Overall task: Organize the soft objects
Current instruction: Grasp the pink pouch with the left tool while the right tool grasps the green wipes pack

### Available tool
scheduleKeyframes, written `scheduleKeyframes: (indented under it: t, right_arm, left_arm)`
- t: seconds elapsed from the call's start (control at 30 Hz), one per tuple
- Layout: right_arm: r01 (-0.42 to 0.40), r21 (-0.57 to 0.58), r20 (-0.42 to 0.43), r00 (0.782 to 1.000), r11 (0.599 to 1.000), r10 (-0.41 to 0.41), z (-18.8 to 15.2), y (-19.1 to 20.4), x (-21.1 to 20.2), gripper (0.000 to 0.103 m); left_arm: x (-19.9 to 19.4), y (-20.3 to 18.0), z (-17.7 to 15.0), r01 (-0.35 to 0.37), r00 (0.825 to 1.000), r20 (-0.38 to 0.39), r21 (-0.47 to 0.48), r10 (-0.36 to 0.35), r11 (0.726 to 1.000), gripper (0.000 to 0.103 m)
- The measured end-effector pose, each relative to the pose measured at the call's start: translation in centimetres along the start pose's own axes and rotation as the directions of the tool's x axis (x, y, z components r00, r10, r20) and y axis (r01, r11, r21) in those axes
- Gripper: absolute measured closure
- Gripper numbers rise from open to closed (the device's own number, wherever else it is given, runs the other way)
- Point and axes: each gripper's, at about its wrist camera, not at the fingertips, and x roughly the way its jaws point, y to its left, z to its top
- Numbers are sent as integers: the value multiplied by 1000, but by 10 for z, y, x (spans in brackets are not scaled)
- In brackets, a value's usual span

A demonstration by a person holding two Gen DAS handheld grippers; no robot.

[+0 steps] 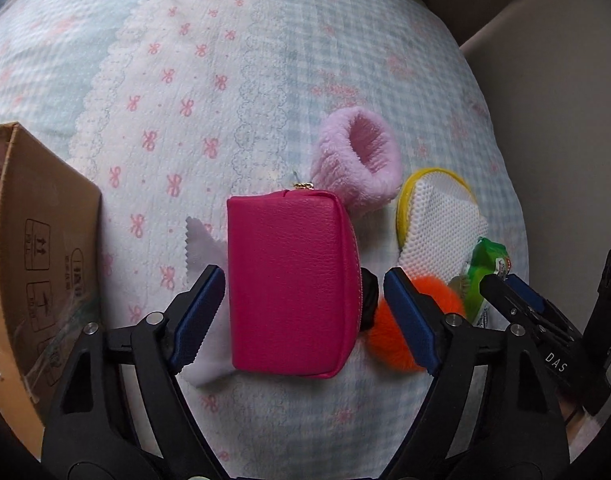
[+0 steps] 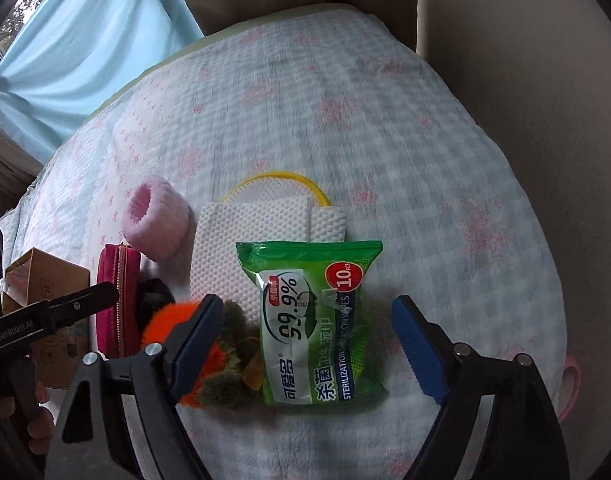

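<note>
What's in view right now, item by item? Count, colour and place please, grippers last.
pouch: one, magenta, between the left gripper's fingers, untouched
wipes pack: one, green, between the right gripper's fingers, untouched
fluffy cuff: one, pale pink, beyond the pouch
white cloth: one, dimpled, on a yellow-rimmed piece
pompom: one, orange, right of the pouch
cardboard box: one, brown, far left
bedspread: one, blue check with pink bows, under everything
left gripper: open
right gripper: open

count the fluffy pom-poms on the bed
2. An orange pom-pom lies right of the pink pouch, partly behind a claw finger. An olive-green pom-pom lies between it and the wipes pack. More may be hidden.
</note>
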Motion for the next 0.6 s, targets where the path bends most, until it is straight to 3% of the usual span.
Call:
scheduleKeyframes:
  t: [0.2,0.27,0.4,0.43,0.6]
  right_arm:
    - [-20,-1,-36,999,1000,20,-1,-8,20,34]
    - [-33,1,-50,998,999,33,0,-10,24,48]
    - [-49,-8,-50,998,999,49,-2,-8,23,55]
    - [-58,-10,-51,997,998,58,-2,-7,22,61]
    - [-48,-20,-42,998,999,48,-2,-2,20,65]
  left_arm:
    - [24,10,5,10,999,-33,-9,-10,1000,31]
    - [28,12,6,5,999,-39,-10,-6,1000,34]
    - [31,12,9,18,999,-43,-28,-19,999,43]
    - [30,11,9,17,999,-43,-26,-18,1000,45]
    - [23,6,8,1,999,-39,-2,-1,1000,54]
